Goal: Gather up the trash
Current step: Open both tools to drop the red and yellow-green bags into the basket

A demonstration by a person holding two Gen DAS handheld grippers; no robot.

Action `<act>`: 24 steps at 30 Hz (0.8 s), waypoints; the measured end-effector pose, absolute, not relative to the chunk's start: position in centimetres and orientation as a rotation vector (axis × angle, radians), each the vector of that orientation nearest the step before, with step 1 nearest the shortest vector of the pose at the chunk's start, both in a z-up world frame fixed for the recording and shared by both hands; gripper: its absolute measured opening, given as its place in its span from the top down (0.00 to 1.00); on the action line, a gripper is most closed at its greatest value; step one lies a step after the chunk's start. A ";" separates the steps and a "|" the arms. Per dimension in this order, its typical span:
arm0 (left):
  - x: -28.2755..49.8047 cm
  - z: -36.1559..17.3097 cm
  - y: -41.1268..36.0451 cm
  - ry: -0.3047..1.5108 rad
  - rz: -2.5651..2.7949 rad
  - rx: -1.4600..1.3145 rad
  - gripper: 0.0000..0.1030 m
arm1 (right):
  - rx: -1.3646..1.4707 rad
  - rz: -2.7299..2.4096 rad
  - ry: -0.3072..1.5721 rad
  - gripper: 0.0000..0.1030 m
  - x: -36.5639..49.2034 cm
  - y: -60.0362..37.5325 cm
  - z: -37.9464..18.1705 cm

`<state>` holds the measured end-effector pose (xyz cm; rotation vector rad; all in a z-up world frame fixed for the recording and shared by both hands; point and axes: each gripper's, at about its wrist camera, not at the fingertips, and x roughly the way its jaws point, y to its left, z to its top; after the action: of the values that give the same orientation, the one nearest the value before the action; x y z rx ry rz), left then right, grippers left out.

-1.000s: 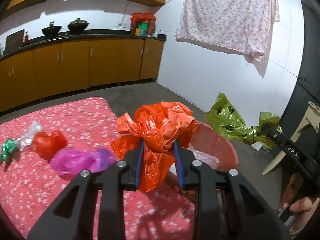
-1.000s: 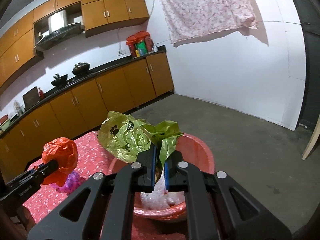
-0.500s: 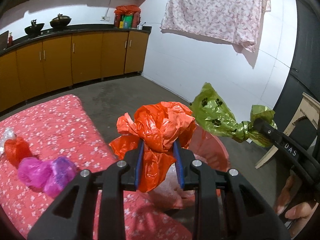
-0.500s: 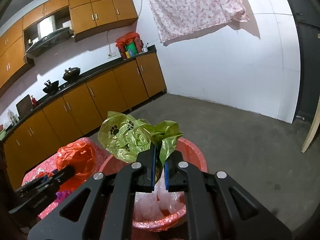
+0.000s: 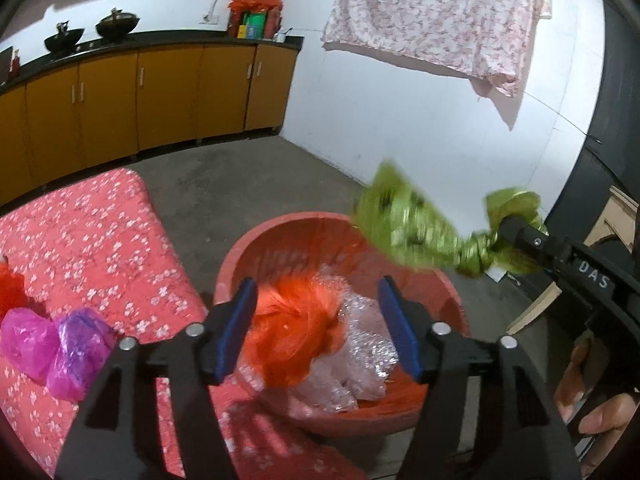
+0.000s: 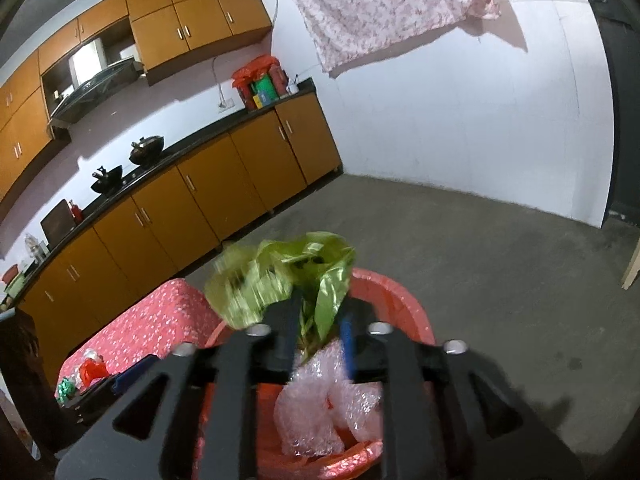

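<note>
- Left wrist view: the left gripper (image 5: 318, 330) fills the bottom of the frame, its jaws opening, the blue pads well apart.
- The orange bag (image 5: 294, 332), blurred, sits between and below the pads over the red basin (image 5: 256, 248); no pad presses on it, so it is released.
- Bubble wrap (image 5: 360, 354) lies in the basin, just right of the orange bag.
- The basin stands at centre frame, beside the edge of the desk (image 5: 88, 236) with its red flowered cloth at left.
- A pink bag (image 5: 24, 342) and a purple bag (image 5: 78, 354) lie touching each other on the desk at lower left.
- At right, the right gripper (image 5: 506, 236) reaches in with the green bag (image 5: 412, 230) at its tip, the bag hanging above the basin's far right rim. A hand (image 5: 592, 404) shows at the lower right edge.
- Right wrist view: the right gripper (image 6: 318, 338) occupies the bottom of the frame, its jaws opening; the green bag (image 6: 280, 272) still sits between them, blurred. Whether the pads still press on it I cannot tell.
- Below lies the red basin (image 6: 400, 300) with bubble wrap (image 6: 320, 404) inside.
- The desk (image 6: 160, 316) lies at left of the basin, small scraps on its lower left part.
</note>
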<state>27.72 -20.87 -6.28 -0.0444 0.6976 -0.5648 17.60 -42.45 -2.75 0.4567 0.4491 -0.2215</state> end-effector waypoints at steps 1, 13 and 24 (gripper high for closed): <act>27.9 -6.4 -20.6 0.706 -0.555 -0.049 0.38 | 0.468 -0.225 0.444 0.49 17.4 -42.5 -2.9; 25.3 -5.6 -12.6 0.643 -0.316 -0.021 0.04 | 0.312 -0.263 0.454 0.04 16.4 -38.9 -2.7; 21.4 -6.3 -1.8 0.638 -0.063 0.031 0.04 | 0.393 -0.012 0.425 0.04 16.9 -33.5 -2.3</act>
<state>21.37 -1.77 -6.29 0.0306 0.6383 -0.0631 16.85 -33.55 -2.29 0.3930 0.4255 -0.0120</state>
